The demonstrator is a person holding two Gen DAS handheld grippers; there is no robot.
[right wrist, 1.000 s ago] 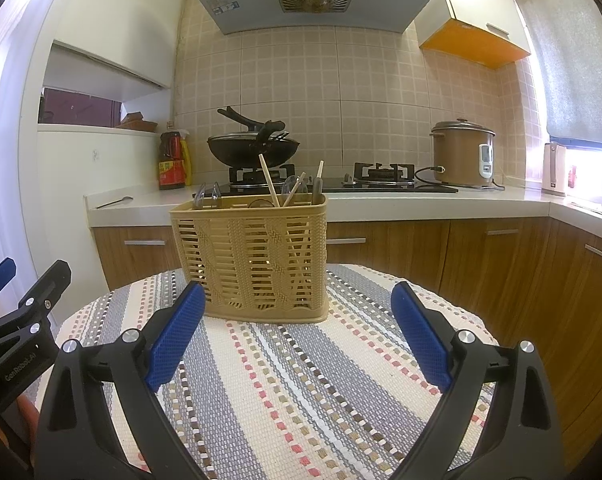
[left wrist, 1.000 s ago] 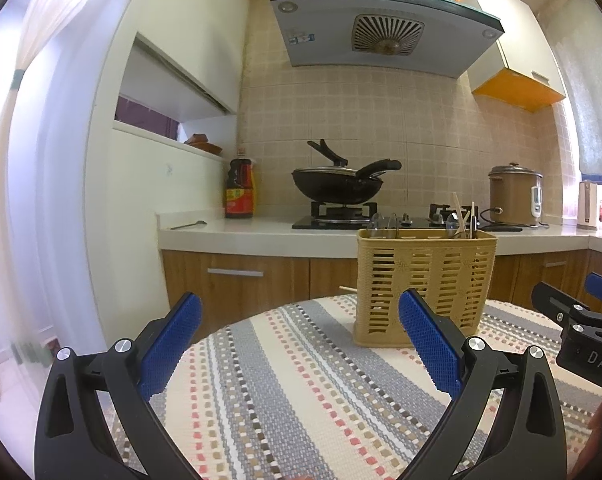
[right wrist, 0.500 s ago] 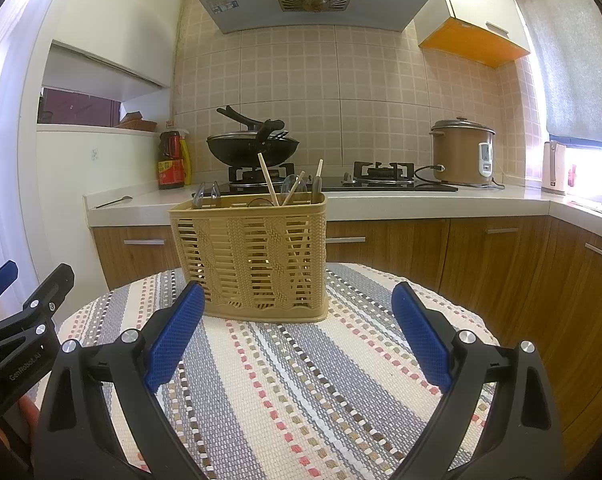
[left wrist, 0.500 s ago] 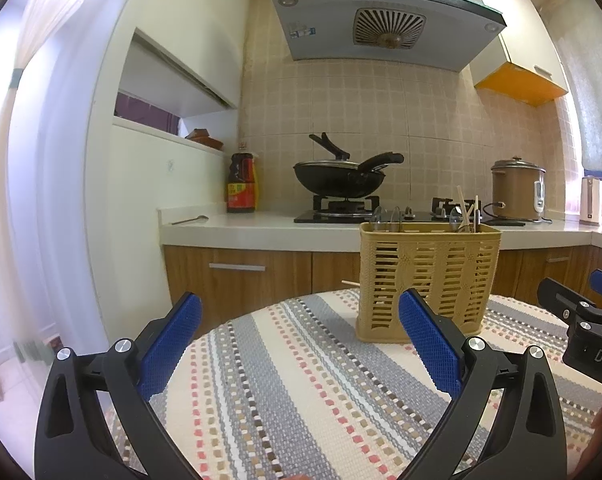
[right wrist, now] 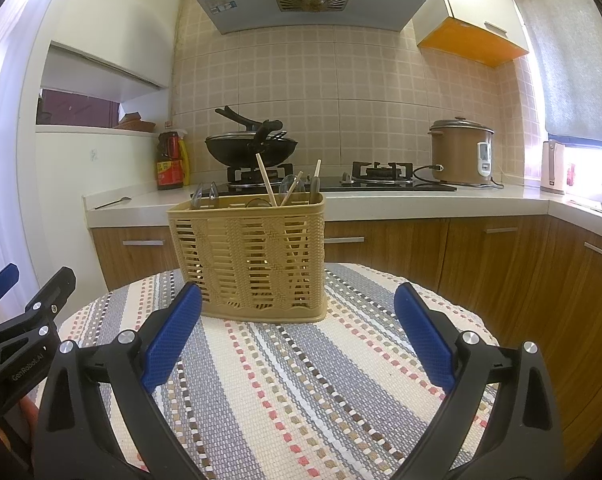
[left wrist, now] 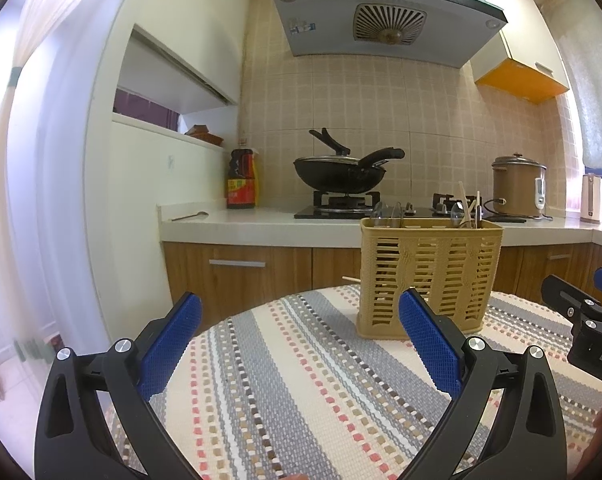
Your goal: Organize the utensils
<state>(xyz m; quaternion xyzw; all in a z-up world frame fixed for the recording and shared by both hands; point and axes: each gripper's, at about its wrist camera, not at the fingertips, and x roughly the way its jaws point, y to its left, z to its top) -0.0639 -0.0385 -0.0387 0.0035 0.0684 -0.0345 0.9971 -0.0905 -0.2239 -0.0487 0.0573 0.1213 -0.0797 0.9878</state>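
Both grippers' jaws gape, released, near the light, rigid slotted utensil basket point(right wrist: 247, 256); thin chopsticks point(right wrist: 265, 179) likely demand a mid-shaft pinch.

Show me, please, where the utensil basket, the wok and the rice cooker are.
utensil basket point(right wrist: 249, 256), right wrist view, front slatted wall.
wok point(right wrist: 247, 150), right wrist view, black bowl.
rice cooker point(right wrist: 455, 152), right wrist view, brown body.
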